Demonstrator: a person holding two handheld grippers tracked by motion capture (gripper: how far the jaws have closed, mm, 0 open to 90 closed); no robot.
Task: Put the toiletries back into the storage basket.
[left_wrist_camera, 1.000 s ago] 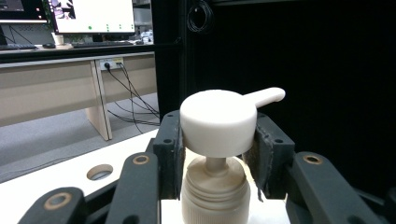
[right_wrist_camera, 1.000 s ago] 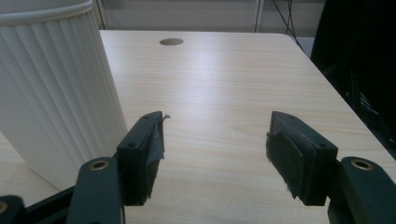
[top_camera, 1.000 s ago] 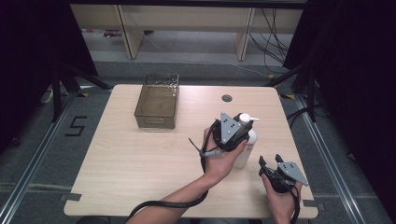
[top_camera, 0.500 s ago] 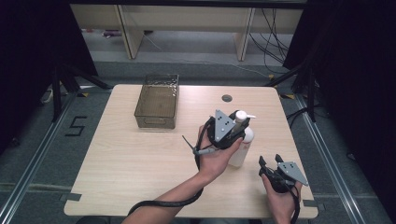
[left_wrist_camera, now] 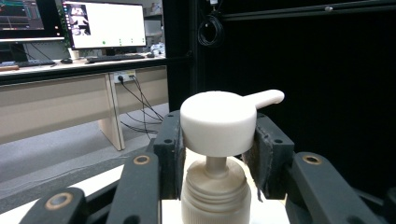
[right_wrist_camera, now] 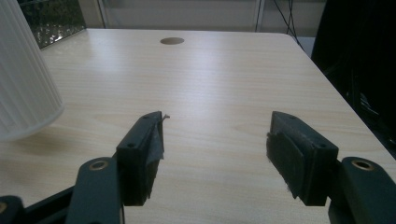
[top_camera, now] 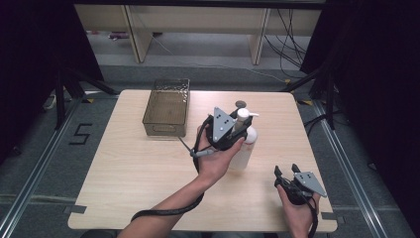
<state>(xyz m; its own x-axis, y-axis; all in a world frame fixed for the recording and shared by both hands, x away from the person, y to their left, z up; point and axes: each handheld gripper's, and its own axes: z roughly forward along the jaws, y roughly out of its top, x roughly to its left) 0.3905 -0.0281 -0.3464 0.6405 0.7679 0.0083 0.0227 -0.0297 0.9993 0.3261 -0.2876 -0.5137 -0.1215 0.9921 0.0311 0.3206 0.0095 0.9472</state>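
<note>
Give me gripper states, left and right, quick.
Left gripper: shut on the white pump bottle, pads clamping its pump head.
Right gripper: open, nothing between the jaws, low over the table.

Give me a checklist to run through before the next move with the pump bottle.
1. Left gripper shut on the pump bottle at its pump head: ok.
2. Head centred between the pads: ok.
3. Bottle base off the table: cannot tell.
4. Right gripper open, holding nothing, apart from the bottle: ok.
5. Wire basket free of things: cannot tell.
</note>
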